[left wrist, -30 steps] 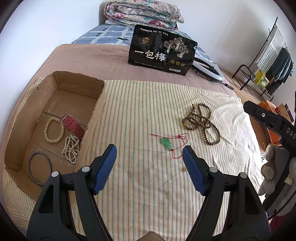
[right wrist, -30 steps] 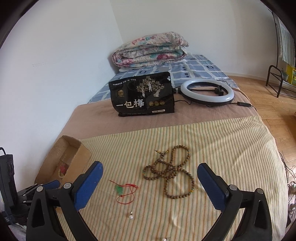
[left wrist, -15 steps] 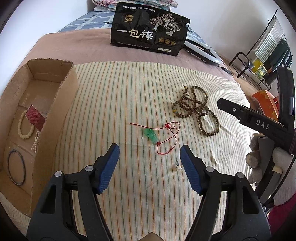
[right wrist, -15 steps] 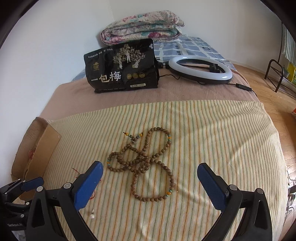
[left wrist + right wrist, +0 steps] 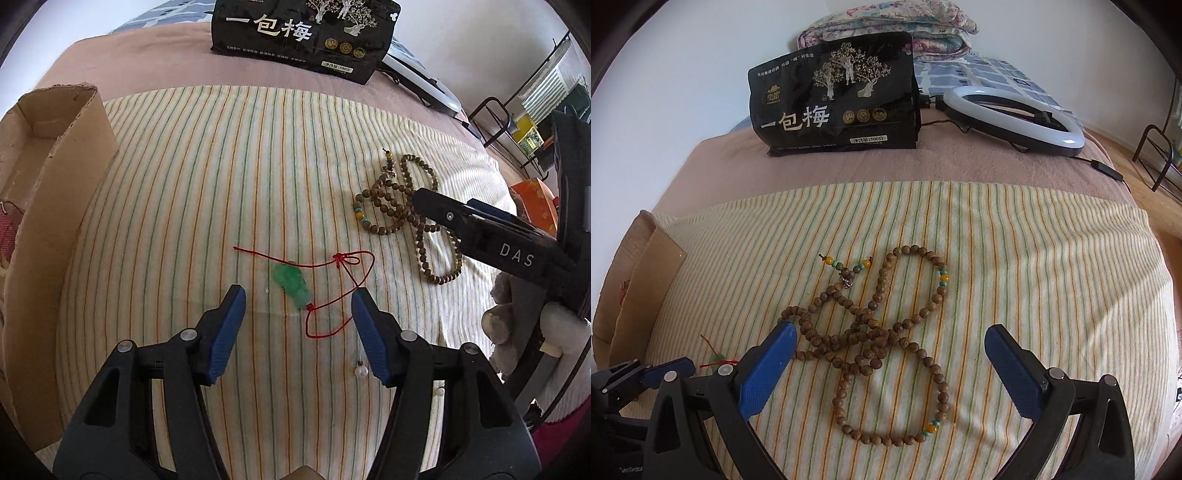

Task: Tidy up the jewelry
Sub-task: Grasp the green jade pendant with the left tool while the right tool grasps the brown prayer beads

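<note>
Having moved closer, my left gripper [image 5: 297,295] spread around the pendant [image 5: 290,282]; right gripper [image 5: 886,350], at 3 o'clock, gaped over the beads [image 5: 875,332].

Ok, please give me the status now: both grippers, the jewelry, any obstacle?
Left gripper open over green pendant. Right gripper open over wooden bead necklace. Both pieces lying loose on striped cloth. Nothing in the way.

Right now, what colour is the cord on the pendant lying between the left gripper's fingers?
Red cord, tied to a green pendant; clearest in the left wrist view.
</note>
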Available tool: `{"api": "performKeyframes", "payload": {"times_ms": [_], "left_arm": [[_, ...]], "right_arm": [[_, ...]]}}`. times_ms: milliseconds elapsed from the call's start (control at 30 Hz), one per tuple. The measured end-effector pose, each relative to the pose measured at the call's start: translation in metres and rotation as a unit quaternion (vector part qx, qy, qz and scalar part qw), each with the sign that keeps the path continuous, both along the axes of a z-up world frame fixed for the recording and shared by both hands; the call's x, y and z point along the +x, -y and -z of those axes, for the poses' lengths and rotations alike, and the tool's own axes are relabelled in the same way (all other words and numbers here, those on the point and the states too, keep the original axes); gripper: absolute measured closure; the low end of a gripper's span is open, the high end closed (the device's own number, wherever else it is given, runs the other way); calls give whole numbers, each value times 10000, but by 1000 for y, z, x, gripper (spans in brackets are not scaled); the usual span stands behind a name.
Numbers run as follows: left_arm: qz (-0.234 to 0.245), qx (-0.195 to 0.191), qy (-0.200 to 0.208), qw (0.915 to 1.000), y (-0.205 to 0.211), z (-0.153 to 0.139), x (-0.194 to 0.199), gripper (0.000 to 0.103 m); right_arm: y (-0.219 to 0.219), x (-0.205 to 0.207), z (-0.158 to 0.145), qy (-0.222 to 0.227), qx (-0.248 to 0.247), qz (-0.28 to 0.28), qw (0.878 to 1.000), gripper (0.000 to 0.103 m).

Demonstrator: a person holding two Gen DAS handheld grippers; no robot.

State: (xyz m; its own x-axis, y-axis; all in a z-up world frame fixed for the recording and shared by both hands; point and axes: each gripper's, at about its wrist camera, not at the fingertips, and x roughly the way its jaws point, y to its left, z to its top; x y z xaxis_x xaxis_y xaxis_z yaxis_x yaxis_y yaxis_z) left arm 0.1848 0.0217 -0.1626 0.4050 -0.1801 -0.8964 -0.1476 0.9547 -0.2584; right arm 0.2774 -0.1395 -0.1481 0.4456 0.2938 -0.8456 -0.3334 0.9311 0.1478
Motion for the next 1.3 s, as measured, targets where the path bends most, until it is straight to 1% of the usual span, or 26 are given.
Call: {"api": "performKeyframes", "payload": {"times_ms": [167,333,467,633,700,867,967,1033,1100,1133,1167,1200,1267,1300], "left_arm": [[30,95,-2,10000,1,5,5,43],[74,192,12,9998,0,6,5,48],[91,218,7,9997,0,6,5,53],[105,307,1,9995,0,7,4,58],[71,379,-1,9993,-1,7,4,66],[62,452,7,9990,-4,8,4,74],[77,512,18,9987,-4,8,4,78],[78,516,15,9986,-5,8,4,81],[73,490,11,9988,-6,8,4,83],[72,480,11,9988,-7,8,4,83],[75,487,15,9988,-7,8,4,83],[76,513,22,9986,-6,8,4,90],[77,541,29,9985,-5,8,4,91],[74,537,32,9985,-5,8,4,91]], "right_arm": [[-4,7,12,-112,3,-49,9999,0],[-8,14,19,-233,38,-14,9997,0],[-6,20,22,-418,343,149,9984,0],[-12,23,23,-489,421,221,9977,0],[-19,22,25,-475,312,176,9982,0],[-34,19,29,-425,-154,-67,9990,0],[-44,12,33,-282,-649,-464,9964,0],[-42,10,33,-229,-624,-497,9965,2],[-39,10,31,-219,-626,-499,9966,9],[-38,10,29,-198,-627,-505,9966,19],[-35,8,27,-159,-611,-512,9967,32],[-33,7,25,-124,-615,-514,9967,40],[-29,5,21,-87,-583,-526,9969,70],[-27,4,21,-73,-566,-526,9970,74]]}}
